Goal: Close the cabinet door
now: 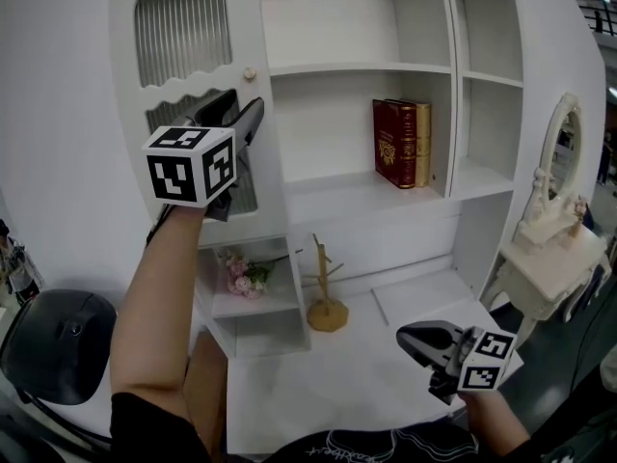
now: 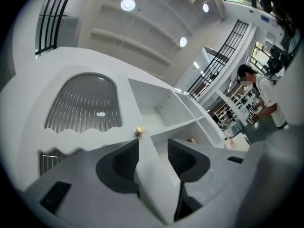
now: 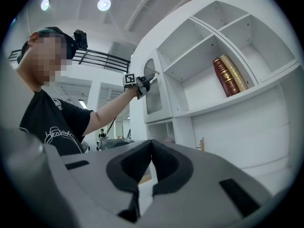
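The white cabinet door [image 1: 198,61] has a ribbed glass panel and a small brass knob [image 1: 250,73]. My left gripper [image 1: 253,116] is raised to the door's free edge, just below the knob [image 2: 140,130]. In the left gripper view that door edge [image 2: 156,175] runs between the jaws of the left gripper [image 2: 152,145]. The left jaw lies against it and the right jaw stands apart, so the gripper is open. My right gripper [image 1: 405,337] hangs low over the desk top, shut and empty [image 3: 152,144]. The right gripper view shows the door [image 3: 154,89] from the side.
Red and gold books [image 1: 402,143] stand on the middle shelf. Below are a wooden stand [image 1: 326,307] and pink flowers [image 1: 244,276]. A white dressing table with a mirror [image 1: 554,230] stands at the right, and a black chair [image 1: 58,345] at the lower left. A person [image 2: 260,96] stands far off.
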A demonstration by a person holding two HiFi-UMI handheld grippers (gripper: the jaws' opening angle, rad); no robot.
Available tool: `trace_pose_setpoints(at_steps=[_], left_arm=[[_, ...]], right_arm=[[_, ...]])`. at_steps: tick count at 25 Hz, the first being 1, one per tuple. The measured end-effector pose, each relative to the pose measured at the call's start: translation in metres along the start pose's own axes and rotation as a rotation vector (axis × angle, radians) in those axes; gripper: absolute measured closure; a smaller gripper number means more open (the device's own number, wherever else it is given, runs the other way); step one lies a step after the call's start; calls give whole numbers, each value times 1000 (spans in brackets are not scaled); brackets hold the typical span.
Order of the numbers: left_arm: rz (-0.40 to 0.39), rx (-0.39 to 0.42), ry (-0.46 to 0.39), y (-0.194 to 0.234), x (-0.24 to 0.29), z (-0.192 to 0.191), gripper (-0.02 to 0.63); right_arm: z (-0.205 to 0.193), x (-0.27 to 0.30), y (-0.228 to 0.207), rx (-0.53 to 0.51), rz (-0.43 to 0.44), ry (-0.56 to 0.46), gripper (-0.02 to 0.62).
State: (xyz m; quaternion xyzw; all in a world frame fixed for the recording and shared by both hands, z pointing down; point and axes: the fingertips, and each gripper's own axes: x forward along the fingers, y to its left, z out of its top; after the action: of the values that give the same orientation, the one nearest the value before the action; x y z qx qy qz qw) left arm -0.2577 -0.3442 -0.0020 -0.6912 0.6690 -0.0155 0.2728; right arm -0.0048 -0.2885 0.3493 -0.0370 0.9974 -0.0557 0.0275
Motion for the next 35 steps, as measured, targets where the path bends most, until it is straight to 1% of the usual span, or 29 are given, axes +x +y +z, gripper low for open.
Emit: trace_pose_setpoints(at_steps=[7,11,16,18,21,26,30,33,35], left_arm=[[-178,-150,44,-49,-75,-42,430],[-278,-293,98,-90,-134,-84,430],[-379,-481,169,-148,-218,-139,431],[-404,-528,205,-173,-250,-158,431],[-447,-577,257,-210,-292,-182,433],[-519,-661,290,-258,-343,-195,434],[-550,-743,294,-279,-369,-197,436],[-550,-763,302,-285,-384,-203,443],[-535,-773,305,-284,-391,-209,471]], right_arm=[[-20,23,34,59,32,42,589],[-33,34,57,89,54,63,589],[-48,45,87,132,73,81,589],[-54,47,99,145,77,87,589],[-64,48,118,158,83,97,589],[-80,48,148,191,87,88,589],[-89,50,168,204,91,79,589],[-94,50,175,201,82,77,589],[-99,50,177,202,73,80,589]])
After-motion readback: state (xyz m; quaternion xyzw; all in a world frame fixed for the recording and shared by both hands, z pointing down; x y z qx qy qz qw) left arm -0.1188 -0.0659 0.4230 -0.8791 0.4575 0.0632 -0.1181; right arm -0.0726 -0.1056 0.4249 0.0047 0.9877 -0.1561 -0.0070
